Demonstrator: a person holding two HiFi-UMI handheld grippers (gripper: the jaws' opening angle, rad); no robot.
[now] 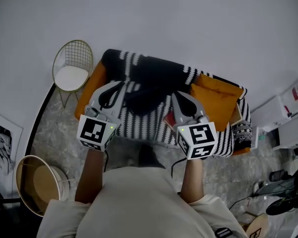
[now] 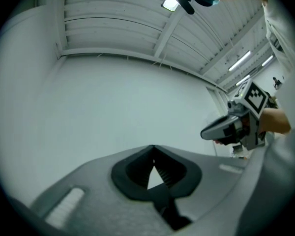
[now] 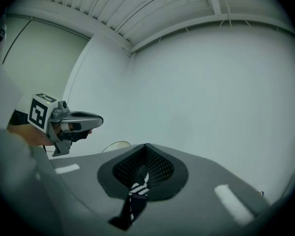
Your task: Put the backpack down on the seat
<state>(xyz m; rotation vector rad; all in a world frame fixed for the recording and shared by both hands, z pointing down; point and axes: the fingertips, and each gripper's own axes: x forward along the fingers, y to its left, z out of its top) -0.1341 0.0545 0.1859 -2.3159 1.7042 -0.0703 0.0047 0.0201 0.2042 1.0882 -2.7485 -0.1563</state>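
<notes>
Both of my grippers are held side by side above a sofa draped in a black-and-white striped blanket. The left gripper is shut on a plain black backpack strap, which runs from its jaw tips back toward the camera. The right gripper is shut on a black strap with white stripes that drops from its tips. Each gripper shows in the other's view, the right gripper and the left gripper. A dark shape sits between my forearms; the backpack's body is mostly hidden.
Orange cushions lie on the sofa's right side. A gold wire chair stands to the sofa's left, with a round basket at lower left. White boxes and shoes crowd the right. A white wall lies beyond.
</notes>
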